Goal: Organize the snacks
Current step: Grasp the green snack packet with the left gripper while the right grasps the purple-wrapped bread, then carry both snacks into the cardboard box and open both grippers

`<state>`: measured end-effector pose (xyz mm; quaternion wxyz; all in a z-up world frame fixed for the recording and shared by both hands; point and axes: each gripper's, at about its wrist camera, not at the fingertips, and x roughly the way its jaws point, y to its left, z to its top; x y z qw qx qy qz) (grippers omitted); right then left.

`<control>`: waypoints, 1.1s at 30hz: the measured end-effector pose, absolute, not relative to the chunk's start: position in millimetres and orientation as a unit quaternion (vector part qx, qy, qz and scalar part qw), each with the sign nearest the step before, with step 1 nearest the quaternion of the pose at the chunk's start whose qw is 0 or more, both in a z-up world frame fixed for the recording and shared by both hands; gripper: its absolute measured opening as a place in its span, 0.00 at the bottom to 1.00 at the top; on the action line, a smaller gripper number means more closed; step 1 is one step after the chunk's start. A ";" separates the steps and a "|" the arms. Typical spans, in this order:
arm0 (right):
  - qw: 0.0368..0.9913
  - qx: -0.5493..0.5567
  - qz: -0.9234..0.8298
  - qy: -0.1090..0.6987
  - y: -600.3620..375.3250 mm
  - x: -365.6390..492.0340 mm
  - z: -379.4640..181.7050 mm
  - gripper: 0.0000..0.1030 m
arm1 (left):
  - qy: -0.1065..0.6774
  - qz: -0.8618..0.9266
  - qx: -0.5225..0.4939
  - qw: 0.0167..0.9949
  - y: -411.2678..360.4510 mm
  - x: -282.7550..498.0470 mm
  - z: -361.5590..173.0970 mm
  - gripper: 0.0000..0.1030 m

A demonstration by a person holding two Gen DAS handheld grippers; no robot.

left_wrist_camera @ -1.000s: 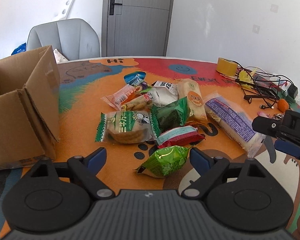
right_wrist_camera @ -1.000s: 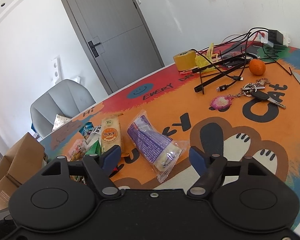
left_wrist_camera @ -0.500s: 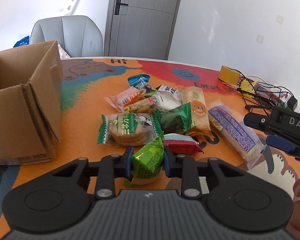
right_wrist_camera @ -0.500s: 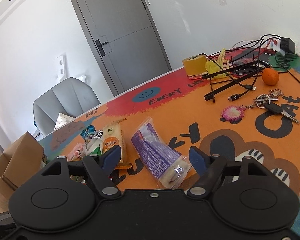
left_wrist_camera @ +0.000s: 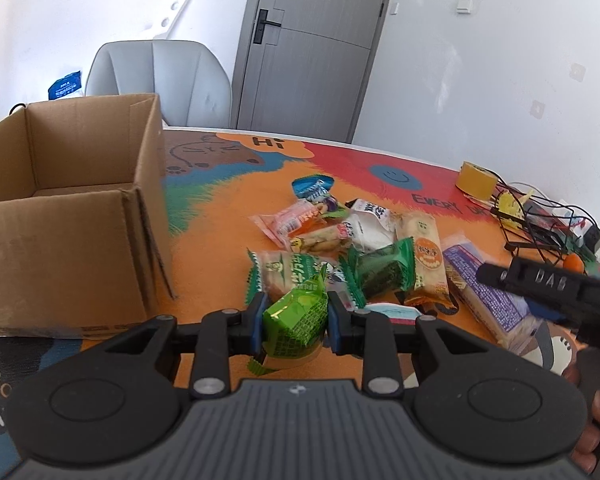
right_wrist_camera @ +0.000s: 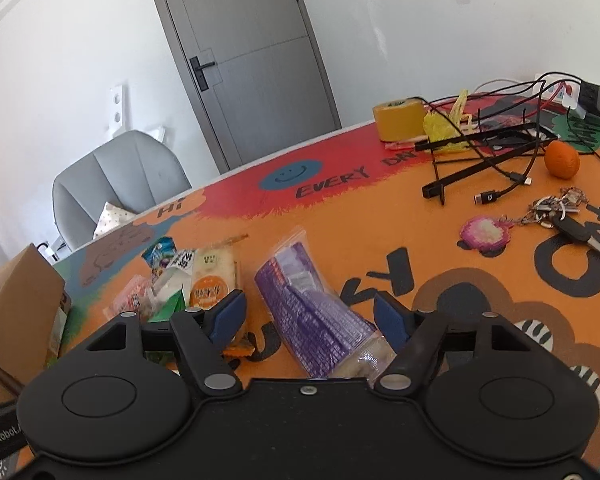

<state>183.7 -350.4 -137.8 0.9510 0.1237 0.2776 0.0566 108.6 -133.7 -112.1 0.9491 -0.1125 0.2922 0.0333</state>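
— two claws up, one busy. the left claw (left_wrist_camera: 296, 322) is clenched on a bright green snack packet (left_wrist_camera: 297, 320), pinched between its blue pads and held up off the table (left_wrist_camera: 220, 208).

— and the right one?

— the right claw (right_wrist_camera: 306, 316) is spread wide and holding nothing, poised over a long purple-wrapped packet (right_wrist_camera: 316, 320) that lies on the table between its fingers. i can't tell whether a pad touches it.

— where's the rest of the pile?

— just past the green packet: a green-edged cracker pack (left_wrist_camera: 284, 270), a dark green packet (left_wrist_camera: 382, 270), an orange-labelled biscuit pack (left_wrist_camera: 422, 248), a white pouch (left_wrist_camera: 366, 228), a pink packet (left_wrist_camera: 290, 220) and a small blue one (left_wrist_camera: 312, 188), all bunched together and overlapping.

— the box?

— a cardboard box (left_wrist_camera: 68, 216) stands open on the left side of the table, well apart from the pile. over on the far right, a roll of yellow tape (right_wrist_camera: 398, 120), tangled black cables (right_wrist_camera: 496, 140), an orange (right_wrist_camera: 562, 159) and a bunch of keys (right_wrist_camera: 560, 216).
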 end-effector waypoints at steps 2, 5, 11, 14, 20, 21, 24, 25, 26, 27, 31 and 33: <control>0.947 0.118 0.057 0.293 -345.9 181.9 -142.3 0.60 | 0.290 0.036 -0.117 0.949 -130.2 107.7 -111.5 0.28; 0.946 0.101 0.057 0.302 -338.5 176.7 -147.3 0.53 | 0.288 0.039 -0.124 0.949 -125.1 106.1 -111.0 0.28; 0.949 0.062 0.055 0.304 -321.2 162.0 -145.7 0.38 | 0.285 0.034 -0.143 0.947 -112.9 101.5 -109.2 0.28; 0.948 0.069 0.060 0.304 -318.0 151.3 -143.5 0.34 | 0.283 0.026 -0.148 0.947 -108.1 97.9 -107.9 0.28; 0.946 0.117 0.057 0.296 -325.6 131.8 -138.8 0.30 | 0.279 0.001 -0.151 0.948 -102.8 91.3 -104.8 0.28; 0.947 0.120 0.054 0.292 -326.7 128.8 -137.2 0.30 | 0.277 -0.002 -0.151 0.949 -103.1 90.3 -103.7 0.28; 0.949 0.130 0.052 0.282 -329.6 121.7 -130.9 0.30 | 0.271 -0.007 -0.148 0.951 -104.5 88.1 -99.2 0.28; 0.950 0.132 0.053 0.279 -329.8 119.6 -128.2 0.30 | 0.269 -0.008 -0.148 0.952 -105.0 87.2 -97.4 0.28; 0.951 0.133 0.055 0.274 -329.5 117.4 -125.2 0.30 | 0.265 -0.010 -0.147 0.953 -105.7 86.0 -95.0 0.28; 0.952 0.134 0.058 0.270 -328.9 115.6 -122.3 0.30 | 0.261 -0.010 -0.146 0.954 -106.1 84.6 -92.8 0.28; 0.956 0.136 0.077 0.249 -324.2 107.7 -109.0 0.30 | 0.245 -0.008 -0.142 0.959 -106.5 76.9 -82.3 0.28; 0.958 0.136 0.089 0.238 -320.5 104.3 -103.2 0.30 | 0.237 -0.005 -0.139 0.962 -106.2 73.2 -76.3 0.28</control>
